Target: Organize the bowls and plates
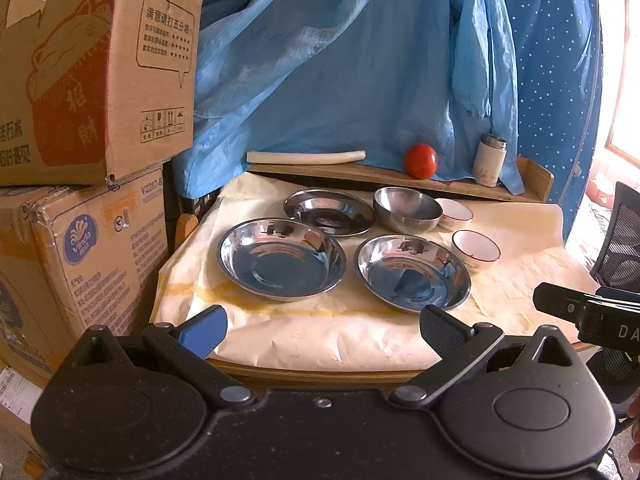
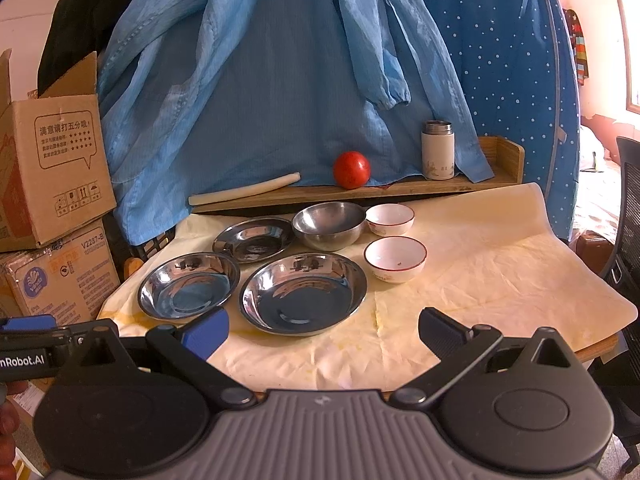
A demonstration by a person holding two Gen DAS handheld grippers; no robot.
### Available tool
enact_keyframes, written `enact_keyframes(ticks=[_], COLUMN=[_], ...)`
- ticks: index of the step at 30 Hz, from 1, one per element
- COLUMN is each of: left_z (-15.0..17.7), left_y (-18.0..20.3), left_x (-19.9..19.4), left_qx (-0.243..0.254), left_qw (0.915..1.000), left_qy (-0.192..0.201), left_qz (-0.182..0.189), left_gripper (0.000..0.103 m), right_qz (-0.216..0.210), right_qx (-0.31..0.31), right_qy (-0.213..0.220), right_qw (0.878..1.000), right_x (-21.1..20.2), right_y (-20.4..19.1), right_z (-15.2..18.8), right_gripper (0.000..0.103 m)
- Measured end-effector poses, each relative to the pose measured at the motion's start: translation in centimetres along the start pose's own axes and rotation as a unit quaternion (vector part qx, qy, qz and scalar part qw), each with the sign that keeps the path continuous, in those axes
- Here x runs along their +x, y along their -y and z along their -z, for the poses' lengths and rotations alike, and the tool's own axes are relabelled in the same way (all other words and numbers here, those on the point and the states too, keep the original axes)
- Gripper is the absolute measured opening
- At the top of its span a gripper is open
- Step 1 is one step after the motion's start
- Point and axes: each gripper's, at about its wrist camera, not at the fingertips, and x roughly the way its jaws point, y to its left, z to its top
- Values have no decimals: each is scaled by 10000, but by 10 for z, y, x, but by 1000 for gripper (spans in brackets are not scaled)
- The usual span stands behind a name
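Three steel plates lie on the cream cloth: a near left plate (image 1: pixel 280 264) (image 2: pixel 188 284), a near right plate (image 1: pixel 414 276) (image 2: pixel 302 292) and a far plate (image 1: pixel 328 212) (image 2: pixel 252 238). Behind them stands a steel bowl (image 1: pixel 406 208) (image 2: pixel 328 224). Two white red-rimmed bowls sit to its right, the far one (image 1: pixel 454 212) (image 2: pixel 390 218) and the near one (image 1: pixel 476 248) (image 2: pixel 395 258). My left gripper (image 1: pixel 324 324) hangs open before the table's front edge, empty. My right gripper (image 2: pixel 324 328) is open too, short of the near right plate.
A wooden shelf (image 2: pixel 400 190) at the back carries a white roll (image 2: pixel 244 190), a red tomato (image 2: pixel 351 169) and a white flask (image 2: pixel 438 150). Blue cloth (image 2: pixel 280 80) hangs behind. Cardboard boxes (image 1: pixel 92 80) stack at the left; a black mesh chair (image 1: pixel 618 240) stands at the right.
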Motion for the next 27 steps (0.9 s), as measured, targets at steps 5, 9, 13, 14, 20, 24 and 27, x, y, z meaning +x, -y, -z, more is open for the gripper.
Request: enact_keyframes(ticks=[5, 9, 13, 14, 20, 24, 27], left_z=[0, -1, -1, -1, 0, 0, 0], left_y=[2, 2, 2, 2, 1, 0, 1], left_x=[1, 1, 2, 2, 3, 3, 3], left_qx=[7, 6, -7, -16, -31, -35, -24], left_qw=[10000, 10000, 10000, 10000, 10000, 10000, 10000], left_qy=[-19, -17, -32, -34, -37, -47, -49], left_qz=[9, 8, 9, 9, 13, 13, 20], left_gripper=[102, 102, 102, 102, 102, 102, 102], right_qz=[4, 10, 9, 9, 17, 20, 17], right_qx=[13, 14, 20, 18, 14, 19, 20], right_qy=[1, 5, -2, 1, 2, 0, -1], right_qw=[10000, 10000, 10000, 10000, 10000, 10000, 10000], right_x=[0, 0, 0, 0, 0, 0, 0], right_y=[1, 2, 3, 3, 2, 2, 3], right_z=[0, 0, 0, 0, 0, 0, 1], right_gripper=[103, 103, 103, 103, 103, 103, 103])
